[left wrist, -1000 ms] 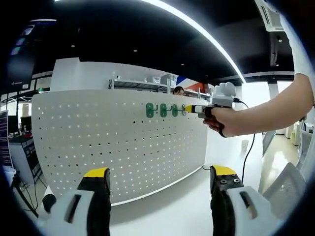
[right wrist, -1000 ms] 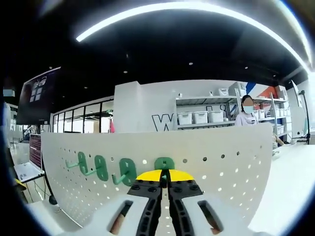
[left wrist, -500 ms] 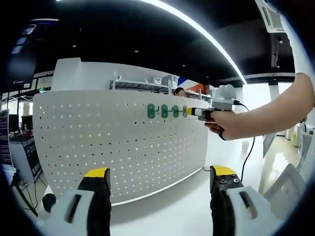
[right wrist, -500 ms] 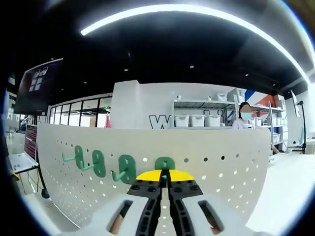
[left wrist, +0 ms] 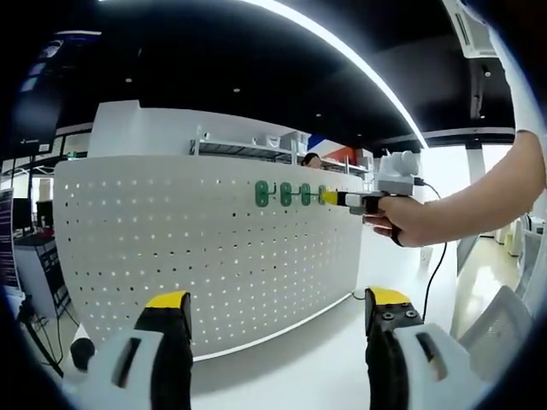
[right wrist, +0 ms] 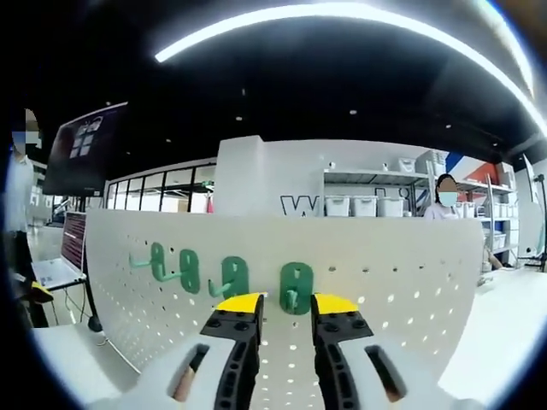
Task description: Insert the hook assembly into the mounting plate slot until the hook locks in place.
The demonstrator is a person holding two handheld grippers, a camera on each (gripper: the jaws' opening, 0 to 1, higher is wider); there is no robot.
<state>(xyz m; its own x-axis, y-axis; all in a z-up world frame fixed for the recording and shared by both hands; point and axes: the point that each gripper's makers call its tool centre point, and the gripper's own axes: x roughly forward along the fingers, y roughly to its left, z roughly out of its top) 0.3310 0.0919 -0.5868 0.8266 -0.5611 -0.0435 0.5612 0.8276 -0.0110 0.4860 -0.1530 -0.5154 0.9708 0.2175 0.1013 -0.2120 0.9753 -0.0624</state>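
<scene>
1. Standing upright on a white tabletop (left wrist: 325, 359), a curved white pegboard mounting plate (left wrist: 171, 256) carried four green hooks in a row near its upper edge.
2. Seen from the right gripper view, the same mounting plate (right wrist: 402, 282) ran across the middle of the scene, with the green hooks set side by side on its left half.
3. The nearest green hook (right wrist: 296, 288) sat on the plate directly ahead of the right gripper (right wrist: 285, 306), visible in the gap between its yellow-tipped jaws.
4. The right gripper's jaws were parted by a moderate gap and had hold of nothing; the hook between them appeared free of both tips.
5. Three more green hooks (right wrist: 190, 271) hung to the left of that one, their prongs pointing out from the plate.
6. From the left gripper view, the row of green hooks (left wrist: 282, 194) showed small and high on the plate, with the right gripper (left wrist: 329, 197) meeting the row's right end.
7. A person's hand (left wrist: 397, 224) held that right gripper, the bare forearm reaching in from the right edge, and a black cable hung down below it.
8. The left gripper (left wrist: 272, 309) was held wide open and empty, well back from the plate, its two yellow-capped jaws rising from the bottom of its own view.
9. Behind the plate stood shelving with white bins (right wrist: 369, 206), and a person stood near it at the right.
</scene>
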